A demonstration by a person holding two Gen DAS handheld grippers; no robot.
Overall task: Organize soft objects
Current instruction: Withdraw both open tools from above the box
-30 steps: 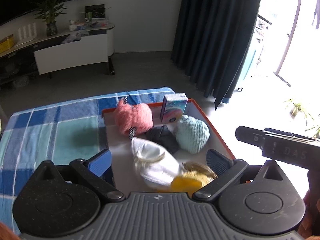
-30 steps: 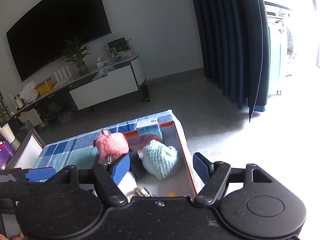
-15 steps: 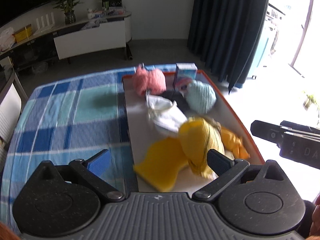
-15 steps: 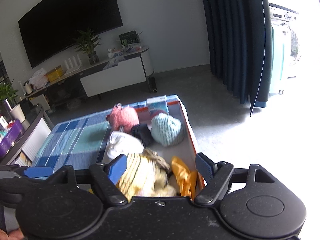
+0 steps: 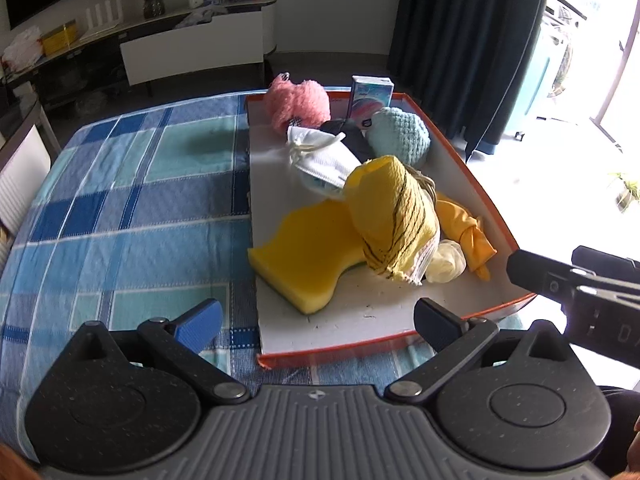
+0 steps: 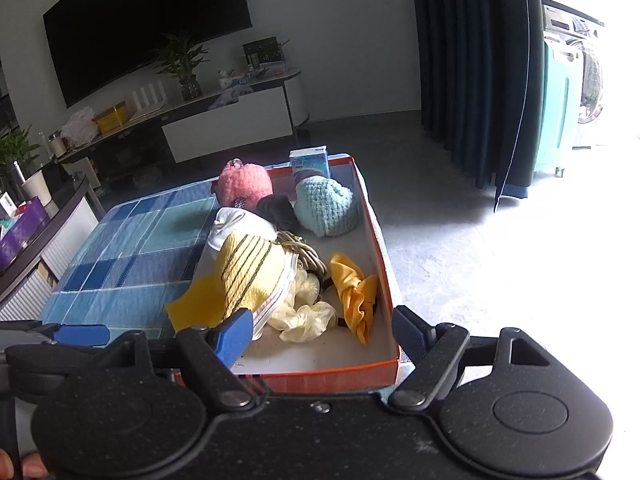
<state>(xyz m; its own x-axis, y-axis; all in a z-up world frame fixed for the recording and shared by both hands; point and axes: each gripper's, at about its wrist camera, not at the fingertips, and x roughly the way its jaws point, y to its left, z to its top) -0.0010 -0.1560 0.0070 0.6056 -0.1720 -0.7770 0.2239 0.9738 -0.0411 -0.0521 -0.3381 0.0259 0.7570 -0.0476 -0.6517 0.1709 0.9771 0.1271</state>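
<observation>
An orange-rimmed box [image 5: 340,350] lies on a blue plaid cloth [image 5: 120,200]. Inside it are a yellow sponge [image 5: 304,256], a striped yellow cloth [image 5: 392,216], a knotted orange-yellow cloth [image 5: 464,224], a cream bundle [image 5: 446,266], a white mask [image 5: 320,156], a dark sock [image 5: 352,136], a pale blue knit [image 5: 400,136] and a pink fluffy piece [image 5: 300,100]. My left gripper [image 5: 318,324] hangs open over the box's near left corner, holding nothing. My right gripper [image 6: 324,334] is open over the near end of the box [image 6: 320,378], also holding nothing.
A tissue pack [image 5: 370,94] stands upright at the box's far end. Left of the box the plaid cloth lies bare. Beyond are a low TV stand [image 5: 192,48], a dark curtain [image 5: 460,40] and, at the left, a cabinet [image 6: 24,240].
Both grippers have drawn back from the box's far end to its near end, so the sponge and yellow cloths have come into view. The right jaws stand slightly wider.
</observation>
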